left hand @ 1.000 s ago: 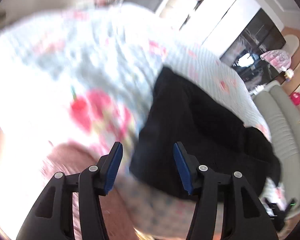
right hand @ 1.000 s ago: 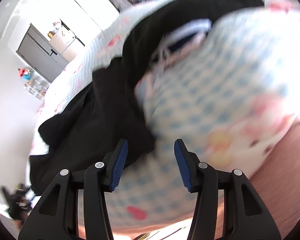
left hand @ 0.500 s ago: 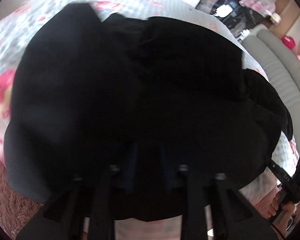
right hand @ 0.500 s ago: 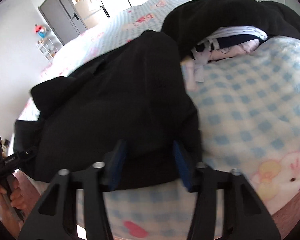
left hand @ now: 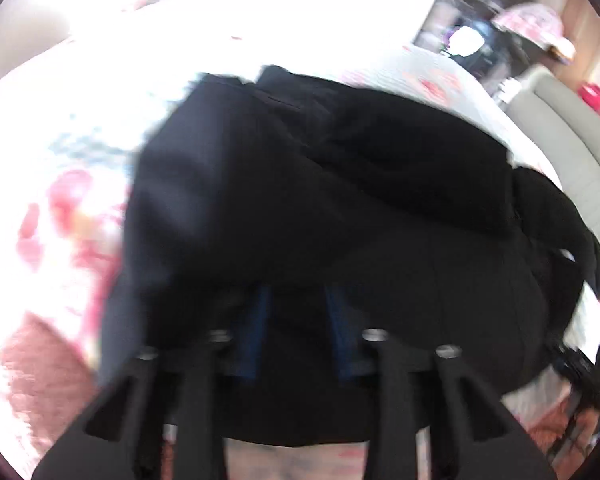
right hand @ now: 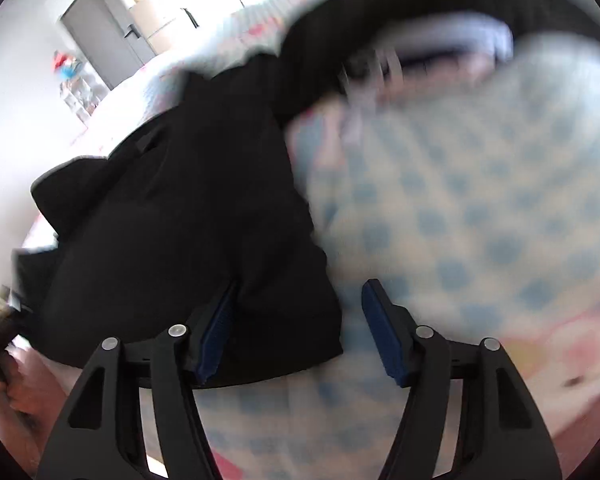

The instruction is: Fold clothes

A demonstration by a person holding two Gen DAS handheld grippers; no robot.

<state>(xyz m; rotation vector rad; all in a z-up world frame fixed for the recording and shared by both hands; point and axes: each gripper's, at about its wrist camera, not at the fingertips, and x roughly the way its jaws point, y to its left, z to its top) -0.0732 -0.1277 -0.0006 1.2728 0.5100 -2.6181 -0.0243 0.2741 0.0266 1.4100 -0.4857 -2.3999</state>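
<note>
Black garment (left hand: 340,208) lies spread on the checked bedspread (right hand: 480,208), its near edge at the bed's front edge, right by both tools. A second ago the left view showed mostly quilt w/ only a dark corner of cloth; half a sec ago black cloth filled it, and it does now too, so the piece has been laid down flat in front of the person.

Left gripper (left hand: 296,320): jaws have just been opening from a near-closed pinch. Now partly apart, black fabric under and between the blue pads, but pic is dark and smeared, so can't tell if the pads press on it.

Right gripper (right hand: 296,328): jaws have just been opening too, now wide. Garment's corner sits between them nearer the left pad; right pad stands over bare quilt w/ a clear gap, so nothing is pinched.

Judgement: a lay-down step is ending and the cloth is being let go. Next probably a fresh grab at an edge to fold over.

Beyond: another dark heap w/ white cloth (right hand: 452,36) further up the bed; pink rug (left hand: 40,376) by the bed; grey sofa (left hand: 572,148) off to the side.
</note>
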